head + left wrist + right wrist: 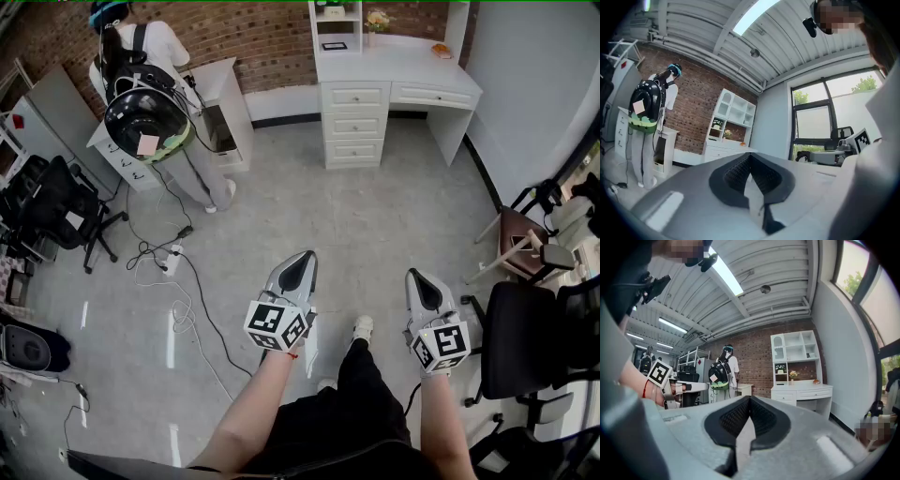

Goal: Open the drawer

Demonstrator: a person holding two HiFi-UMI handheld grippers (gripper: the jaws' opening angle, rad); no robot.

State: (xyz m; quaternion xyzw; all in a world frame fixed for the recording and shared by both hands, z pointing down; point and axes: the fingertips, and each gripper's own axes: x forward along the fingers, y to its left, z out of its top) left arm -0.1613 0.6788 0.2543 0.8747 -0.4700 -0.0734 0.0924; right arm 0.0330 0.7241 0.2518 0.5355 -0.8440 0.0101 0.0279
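1. While they are pointing level above the floor [375,216], the left gripper [307,255] and the right gripper [413,274] are both pressing their jaws together on nothing.
2. The drawers [353,124] are sitting shut in the white desk [412,67], well apart from the grippers, against the brick wall [253,33].
3. Bare grey floor is stretching open between the grippers and the desk.
4. A black chair [525,342] is standing near the right gripper, and cables [169,272] are lying off to the left near a person [159,42].
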